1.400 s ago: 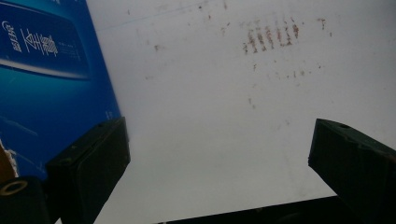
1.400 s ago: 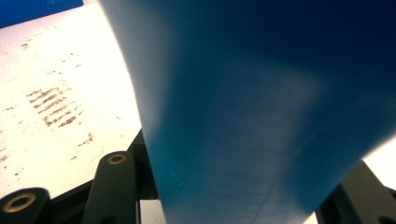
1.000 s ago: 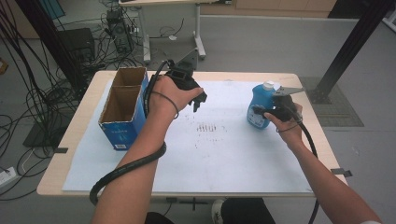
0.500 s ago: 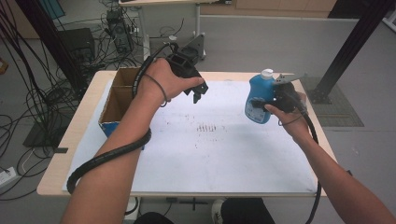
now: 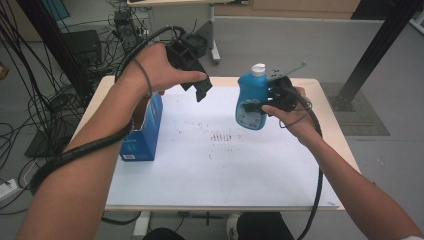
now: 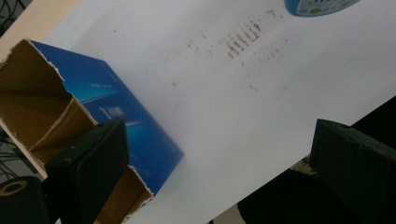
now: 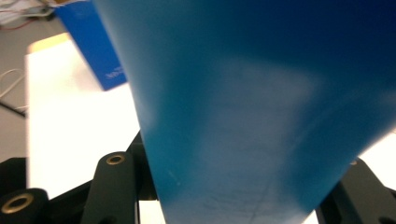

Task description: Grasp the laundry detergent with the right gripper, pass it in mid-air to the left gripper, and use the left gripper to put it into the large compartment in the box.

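Right claw (image 5: 260, 106) grips blue bottle (image 5: 251, 97); label print unreadable, blurred.

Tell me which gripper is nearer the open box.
Left. The left gripper hangs open in the air just above and right of the box. The right gripper is across the table, clamped on the blue bottle.

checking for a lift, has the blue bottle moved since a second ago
Yes. The blue bottle, clamped in the right tongs, has risen off the table and shifted left, toward the open blue box.
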